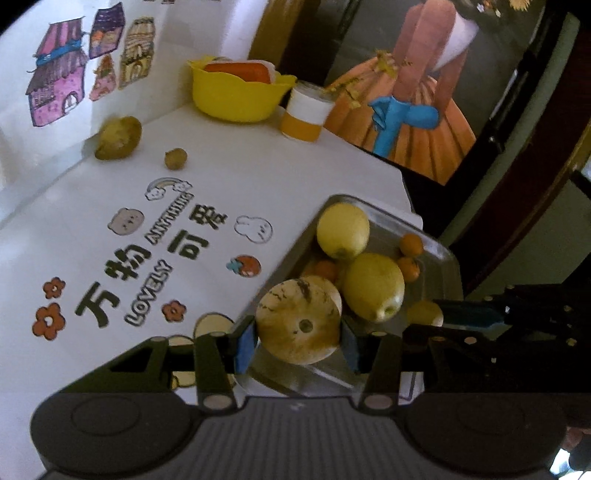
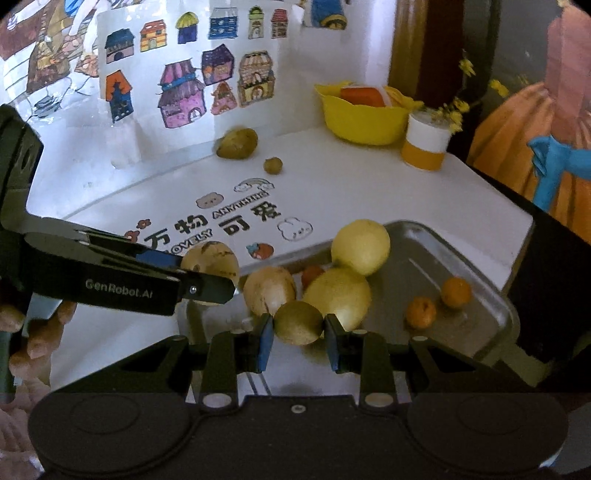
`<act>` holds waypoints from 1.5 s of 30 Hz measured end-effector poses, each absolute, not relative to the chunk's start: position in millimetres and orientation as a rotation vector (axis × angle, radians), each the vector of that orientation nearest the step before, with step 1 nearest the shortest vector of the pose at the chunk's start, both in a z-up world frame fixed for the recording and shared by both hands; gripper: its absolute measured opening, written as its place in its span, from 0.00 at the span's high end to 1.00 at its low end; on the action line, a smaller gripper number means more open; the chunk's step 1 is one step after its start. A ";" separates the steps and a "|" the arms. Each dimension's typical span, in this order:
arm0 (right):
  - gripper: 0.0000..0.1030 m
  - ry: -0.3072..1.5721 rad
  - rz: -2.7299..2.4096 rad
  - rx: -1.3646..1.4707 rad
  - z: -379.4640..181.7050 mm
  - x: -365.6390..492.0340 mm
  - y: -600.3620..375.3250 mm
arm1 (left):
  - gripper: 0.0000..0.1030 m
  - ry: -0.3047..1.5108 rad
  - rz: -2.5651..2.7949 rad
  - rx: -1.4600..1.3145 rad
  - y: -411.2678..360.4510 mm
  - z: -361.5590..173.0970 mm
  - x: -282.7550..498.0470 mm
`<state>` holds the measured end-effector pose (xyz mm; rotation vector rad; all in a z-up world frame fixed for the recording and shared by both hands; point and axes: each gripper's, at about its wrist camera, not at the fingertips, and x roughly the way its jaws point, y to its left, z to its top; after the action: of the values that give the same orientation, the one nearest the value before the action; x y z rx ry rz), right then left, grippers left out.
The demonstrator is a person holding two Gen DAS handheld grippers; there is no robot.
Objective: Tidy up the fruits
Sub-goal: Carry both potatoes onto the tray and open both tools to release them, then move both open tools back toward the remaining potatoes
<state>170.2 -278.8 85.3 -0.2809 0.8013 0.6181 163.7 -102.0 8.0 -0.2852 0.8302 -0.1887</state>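
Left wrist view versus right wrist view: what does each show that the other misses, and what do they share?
Only the left wrist view shows the left gripper clamping the tan speckled fruit head-on.

Only the right wrist view shows the right gripper clamping the small green-yellow fruit, plus a second row of house drawings.

Both show the metal tray of fruit, the yellow bowl and two loose fruits by the wall.

The near end of the metal tray [image 1: 448, 254] is hidden behind the held pale apple [image 1: 298, 321] — one small orange [image 2: 312, 274] is half covered by yellow fruit — and the counter [image 2: 332, 192] print is partly masked.
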 end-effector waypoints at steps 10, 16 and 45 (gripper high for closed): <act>0.69 0.808 0.583 -0.264 62.3 167.0 -285.7 | 0.50 0.856 -0.191 -0.248 -116.7 -2.4 161.0; 0.69 0.789 0.549 -0.295 52.5 164.7 -283.0 | 0.49 0.865 -0.185 -0.235 -121.6 -7.3 163.3; 0.11 0.787 0.513 -0.323 80.4 110.4 -295.3 | 0.07 0.879 -0.238 -0.095 -105.5 14.6 124.3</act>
<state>110.4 -295.3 80.4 -0.3228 0.7875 0.5131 124.3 -105.5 14.6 -0.0953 0.8794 -0.2378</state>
